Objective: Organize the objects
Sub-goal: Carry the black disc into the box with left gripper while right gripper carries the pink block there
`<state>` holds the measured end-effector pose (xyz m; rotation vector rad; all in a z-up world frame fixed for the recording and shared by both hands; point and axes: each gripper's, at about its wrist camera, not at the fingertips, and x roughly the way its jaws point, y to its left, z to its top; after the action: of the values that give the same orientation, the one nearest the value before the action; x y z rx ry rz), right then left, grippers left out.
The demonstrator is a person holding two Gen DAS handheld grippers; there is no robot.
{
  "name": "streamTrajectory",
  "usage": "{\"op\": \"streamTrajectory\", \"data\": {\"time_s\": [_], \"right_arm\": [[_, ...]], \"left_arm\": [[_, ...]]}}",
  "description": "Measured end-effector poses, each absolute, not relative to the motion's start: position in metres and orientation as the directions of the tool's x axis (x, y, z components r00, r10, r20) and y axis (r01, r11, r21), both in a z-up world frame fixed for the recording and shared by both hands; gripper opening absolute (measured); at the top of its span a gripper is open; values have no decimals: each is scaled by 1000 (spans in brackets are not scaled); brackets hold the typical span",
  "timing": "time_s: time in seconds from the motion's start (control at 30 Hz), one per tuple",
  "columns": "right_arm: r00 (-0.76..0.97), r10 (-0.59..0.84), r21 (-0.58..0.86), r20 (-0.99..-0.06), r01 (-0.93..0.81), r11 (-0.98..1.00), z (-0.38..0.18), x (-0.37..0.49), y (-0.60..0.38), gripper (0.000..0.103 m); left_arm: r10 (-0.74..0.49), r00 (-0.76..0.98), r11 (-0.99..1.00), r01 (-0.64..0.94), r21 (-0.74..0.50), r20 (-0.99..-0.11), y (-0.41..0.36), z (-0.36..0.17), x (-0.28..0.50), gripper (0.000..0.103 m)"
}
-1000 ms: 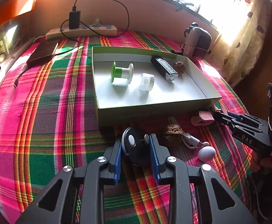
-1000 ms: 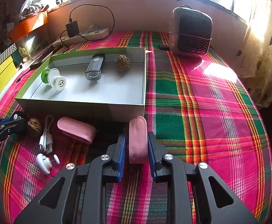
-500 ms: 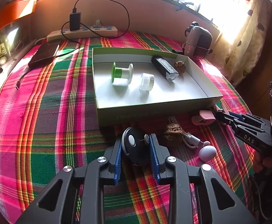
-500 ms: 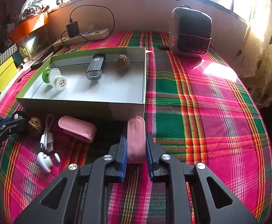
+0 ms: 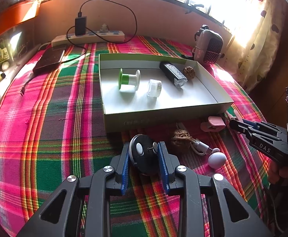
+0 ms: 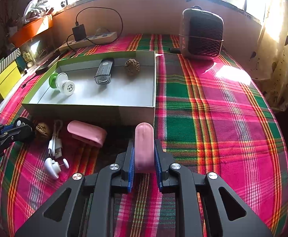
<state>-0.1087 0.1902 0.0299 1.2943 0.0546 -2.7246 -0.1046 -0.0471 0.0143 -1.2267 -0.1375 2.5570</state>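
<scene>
Bed: plaid cloth (image 6: 213, 102) under a bright window – it carries everything here.
Box (image 6: 136, 112): open and shallow, on the middle of the bed; inside lie a spool (image 5: 129, 79), a clear jar (image 5: 154, 88), a black lamp (image 5: 173, 74) and a walnut (image 5: 189, 71).
Loose things: along the box's near wall, on the cloth – a pink case (image 6: 86, 133), a second nut (image 5: 179, 138), a white cable (image 6: 55, 145), a white earbud (image 6: 53, 166).
Right gripper (image 6: 144, 158): jaws drawn narrow, clamped on a pink lid (image 6: 144, 144), just short of the box's near right corner.
Left gripper (image 5: 144, 159): jaws part-way in, pressed on a black disc (image 5: 144, 154) in front of the box's near wall.
Step, as I judge it: both pieces are gripped; each has to go over the near wall into the box.
Doing it well: lift straight up before going forward, so lid and disc clear the rim; bring one hand in at a time – the two stand close.
Placing: aim for the bare floor at the near side, apart from the jar and the lamp; lower until the piece rests, then let go.
Risk: the disc is round and may roll when released.
</scene>
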Motion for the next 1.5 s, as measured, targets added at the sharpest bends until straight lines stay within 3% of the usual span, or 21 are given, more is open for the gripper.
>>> {"op": "streamTrajectory", "data": {"time_s": [1.0, 1.5], "right_arm": [[-670, -166, 65, -724, 174, -983, 65, -90, 183, 19], [-673, -239, 81, -700, 258, -963, 85, -124, 153, 19]], "left_arm": [[293, -641, -955, -228, -189, -710, -44, 45, -93, 25], [291, -655, -956, -230, -183, -697, -36, 55, -114, 25]]}}
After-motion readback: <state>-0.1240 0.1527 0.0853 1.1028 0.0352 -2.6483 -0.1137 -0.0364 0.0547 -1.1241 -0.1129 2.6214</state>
